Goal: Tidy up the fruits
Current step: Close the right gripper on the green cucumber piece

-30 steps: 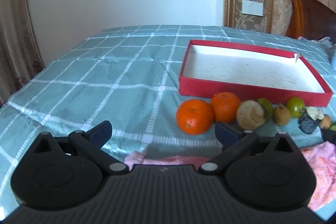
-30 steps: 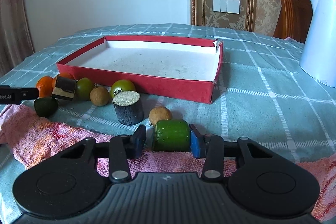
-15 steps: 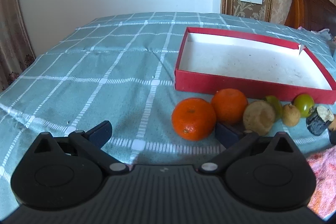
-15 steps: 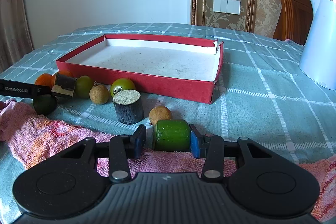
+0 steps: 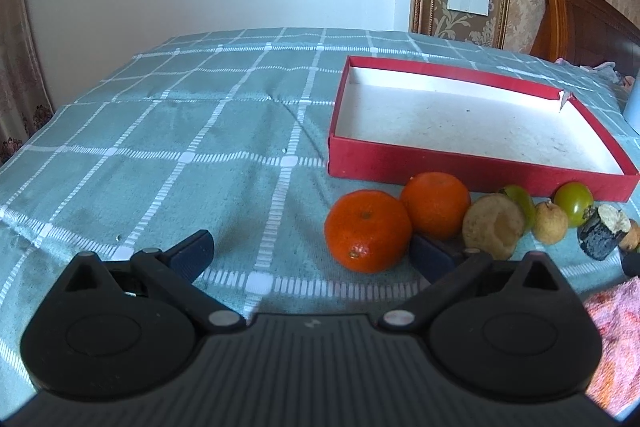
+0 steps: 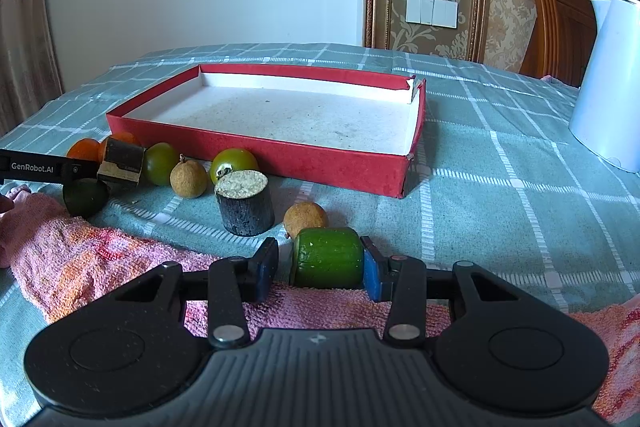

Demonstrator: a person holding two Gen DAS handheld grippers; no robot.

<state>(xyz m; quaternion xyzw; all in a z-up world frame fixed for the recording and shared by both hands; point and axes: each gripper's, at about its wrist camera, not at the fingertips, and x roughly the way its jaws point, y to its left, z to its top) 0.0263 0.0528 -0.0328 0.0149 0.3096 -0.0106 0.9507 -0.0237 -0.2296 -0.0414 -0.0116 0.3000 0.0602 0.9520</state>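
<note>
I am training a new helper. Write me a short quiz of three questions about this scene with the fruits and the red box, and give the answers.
1. True or false: the box already holds fruit.
2. What lies between the fingers of the right gripper? A. an orange B. a green chunk C. a kettle
3. Fill in the number: the left wrist view shows ___ oranges.

Key: 1 false, the box is empty. 2 B. 3 two.
</note>
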